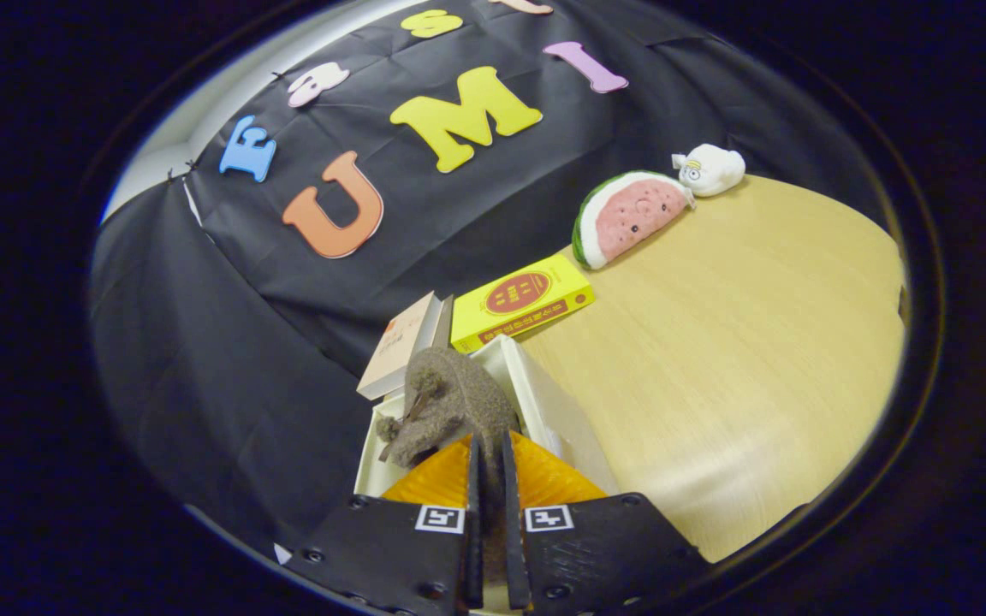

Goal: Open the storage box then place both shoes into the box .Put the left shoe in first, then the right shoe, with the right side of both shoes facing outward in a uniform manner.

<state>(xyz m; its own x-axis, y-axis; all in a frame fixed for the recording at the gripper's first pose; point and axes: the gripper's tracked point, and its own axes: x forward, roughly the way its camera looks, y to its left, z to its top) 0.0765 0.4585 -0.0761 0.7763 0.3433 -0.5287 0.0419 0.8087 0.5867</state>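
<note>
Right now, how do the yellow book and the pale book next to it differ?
The yellow book lies flat on the wooden table, cover up; the pale book sits tilted beside it, by the open white box. The yellow book has a red round emblem; the pale book's cover is plain beige. Both sit beyond the hand-held gripper, whose fingers pinch the fuzzy grey shoe.
</note>
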